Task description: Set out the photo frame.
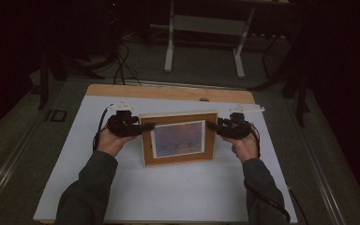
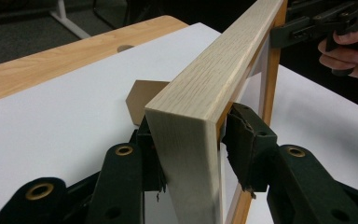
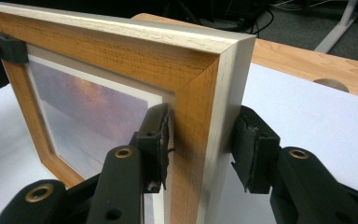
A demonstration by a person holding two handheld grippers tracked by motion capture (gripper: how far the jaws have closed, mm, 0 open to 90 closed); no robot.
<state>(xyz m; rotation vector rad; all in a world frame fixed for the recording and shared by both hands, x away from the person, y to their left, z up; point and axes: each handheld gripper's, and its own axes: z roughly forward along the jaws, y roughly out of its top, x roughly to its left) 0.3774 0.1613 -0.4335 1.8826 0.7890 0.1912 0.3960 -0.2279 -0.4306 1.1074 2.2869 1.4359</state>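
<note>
A wooden picture frame (image 1: 178, 138) with an orange-and-blue print stands upright on the white mat (image 1: 168, 192). My left gripper (image 1: 147, 127) straddles its left edge (image 2: 214, 70). In the left gripper view (image 2: 191, 135) the back pad lies by the rear face and the front pad stands a sliver off the rim, so it is open. My right gripper (image 1: 212, 125) straddles the right edge. In the right gripper view (image 3: 200, 140) the front pad touches the frame's face (image 3: 121, 51) and a thin gap shows at the back pad. A brown easel stand (image 2: 140, 98) props the frame from behind.
The mat covers a light wooden tabletop (image 1: 168, 91) with a cable hole near its far edge. White desk legs (image 1: 173, 42) and dark cables (image 1: 122, 65) stand on the floor beyond. The room around the table is dark.
</note>
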